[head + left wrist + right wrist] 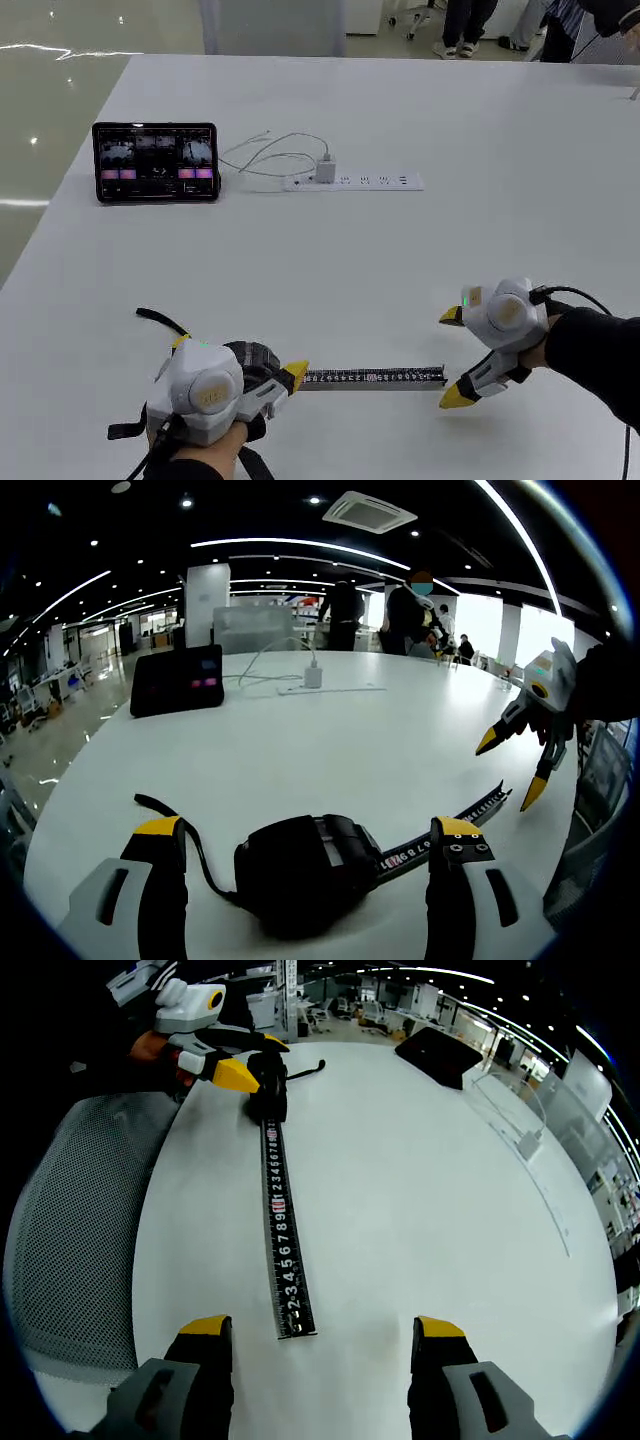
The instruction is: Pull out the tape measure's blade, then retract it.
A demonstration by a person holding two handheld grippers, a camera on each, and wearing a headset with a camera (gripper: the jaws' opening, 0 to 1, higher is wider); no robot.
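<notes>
Sitting on the white table (400, 240), the tape measure (305, 870) is between the left gripper (307, 830) jaws, which are wide open, not squeezing. Its blade (283, 1250) lies extended flat, tip just ahead of the right gripper (320, 1325), also open.

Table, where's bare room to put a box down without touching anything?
Widest bare patch: the middle of the table, between the power strip and the blade. Right of the power strip is bare. Crowded: the near edge, where the left gripper straddles the tape measure and the right gripper sits at the blade's tip, and around the tablet and cable.
</notes>
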